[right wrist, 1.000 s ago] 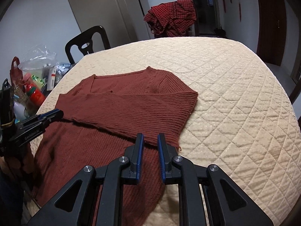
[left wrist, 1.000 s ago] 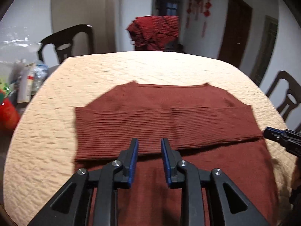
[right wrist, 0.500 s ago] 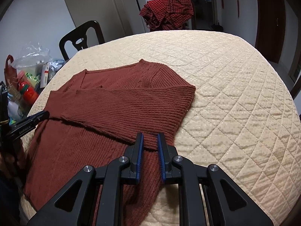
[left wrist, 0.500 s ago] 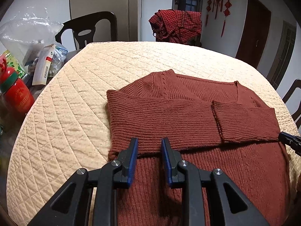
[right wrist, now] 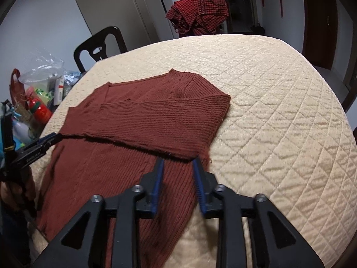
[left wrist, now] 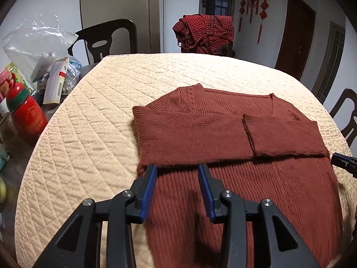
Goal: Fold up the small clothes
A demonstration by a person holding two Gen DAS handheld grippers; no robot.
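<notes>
Jaws on both grippers are opening with nothing pinched, so the soft, floppy knit sweater [left wrist: 234, 156] is best grabbed at its hem corners near the surface's front edge.

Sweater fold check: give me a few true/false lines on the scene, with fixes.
1. Both sleeves of the brown sweater are folded across its chest. True.
2. The left gripper is clamped on a sleeve. False: its jaws are opening, nothing pinched between them; the right gripper is opening too.
3. The sweater lies on a cream quilted cover. True.
4. A red checked garment lies on the table beside the sweater. False: it is draped behind the table's far edge.
5. The red bottle stands on the sweater. False: it stands off the quilt, among clutter beside the table.
</notes>
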